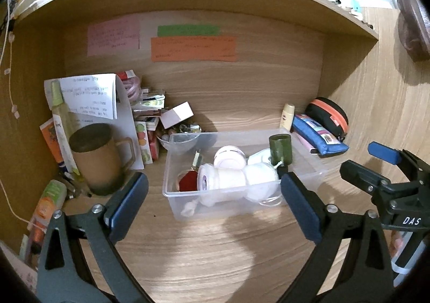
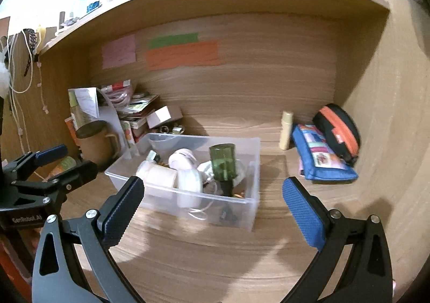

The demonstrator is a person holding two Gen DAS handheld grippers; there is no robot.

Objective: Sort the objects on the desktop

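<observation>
A clear plastic bin (image 1: 172, 195) (image 2: 250, 211) sits mid-desk and holds white jars (image 1: 223, 180) (image 2: 188, 182), a dark green bottle (image 1: 280, 148) (image 2: 223, 163) and a red item (image 1: 188, 182). My left gripper (image 1: 212, 192) hangs open in front of the bin's near wall, nothing between its pads. My right gripper (image 2: 215, 195) is also open and empty, just short of the bin; it shows at the right edge of the left wrist view (image 1: 371, 163). The left gripper appears at the left of the right wrist view (image 2: 61, 163).
A brown mug (image 1: 98, 160) (image 2: 95, 141) and a heap of papers, boxes and tubes (image 1: 88, 98) fill the left corner. A blue pouch (image 1: 319, 136) (image 2: 322, 157), a black-and-orange case (image 1: 330, 114) (image 2: 340, 131) and a cream tube (image 1: 287, 116) (image 2: 286, 129) lie at the right. Coloured notes (image 1: 193, 49) hang on the back wall.
</observation>
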